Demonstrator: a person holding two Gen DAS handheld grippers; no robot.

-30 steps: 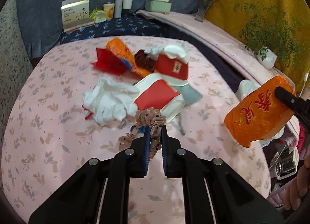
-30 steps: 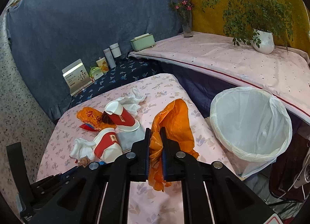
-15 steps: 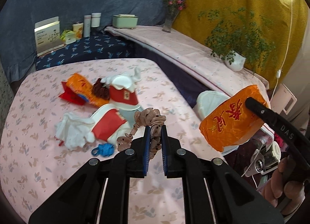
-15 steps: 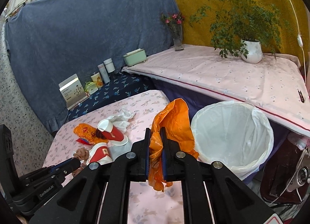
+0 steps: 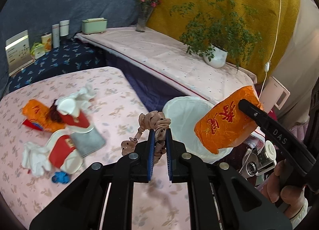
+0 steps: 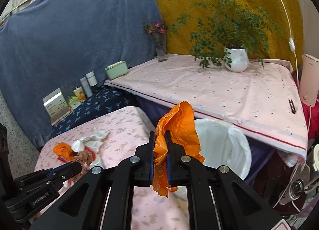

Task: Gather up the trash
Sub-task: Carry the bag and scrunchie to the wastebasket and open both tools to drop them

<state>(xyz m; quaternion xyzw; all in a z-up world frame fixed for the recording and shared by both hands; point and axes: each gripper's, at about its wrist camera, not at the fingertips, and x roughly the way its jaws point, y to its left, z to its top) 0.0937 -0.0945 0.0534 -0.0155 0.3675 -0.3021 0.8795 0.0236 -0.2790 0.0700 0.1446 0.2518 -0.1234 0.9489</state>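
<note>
Both claws carry trash beside the lined bin.

The left claw [image 5: 159,142] is pinched narrow on a pale brown dotted ribbon [image 5: 154,124], which stands up from the blue pads at the centre of the left wrist view and trails down to the lower left, its long axis running roughly upright between the pads. The right claw [image 6: 160,150] is clamped on an orange plastic bag [image 6: 177,128]; the bag's long axis is near vertical, its crumpled top rising above the pads and a tail hanging below them. In the left wrist view the bag [image 5: 227,124] hangs at right, in front of the white-lined bin [image 5: 183,114]. More trash [image 5: 65,128] lies on the pink floral tabletop [image 5: 119,98] at left.
</note>
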